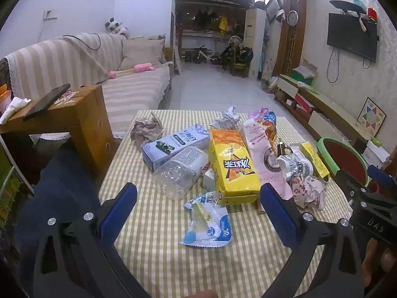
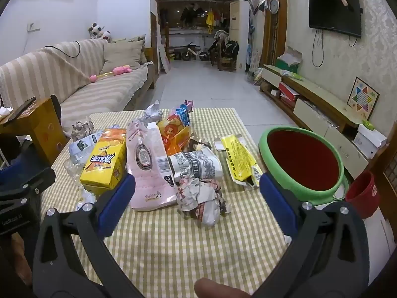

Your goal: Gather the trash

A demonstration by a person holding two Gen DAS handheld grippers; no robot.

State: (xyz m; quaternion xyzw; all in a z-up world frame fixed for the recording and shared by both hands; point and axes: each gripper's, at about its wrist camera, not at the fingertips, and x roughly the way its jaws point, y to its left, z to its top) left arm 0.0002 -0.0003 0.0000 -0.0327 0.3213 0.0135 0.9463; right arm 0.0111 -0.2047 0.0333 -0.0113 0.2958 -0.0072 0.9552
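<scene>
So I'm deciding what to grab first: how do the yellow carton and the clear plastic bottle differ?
The yellow carton is opaque, boxy and printed; the clear plastic bottle is see-through, rounded and looks empty. The carton keeps flat faces; the bottle looks dented. Both lie on their sides on the checked tablecloth, touching.

We count one clear bottle, three cartons: blue-white, yellow and pink. We see three paper wads, one blue wrapper, one flattened yellow box, one orange snack bag, one green-rimmed bin and two tools.
</scene>
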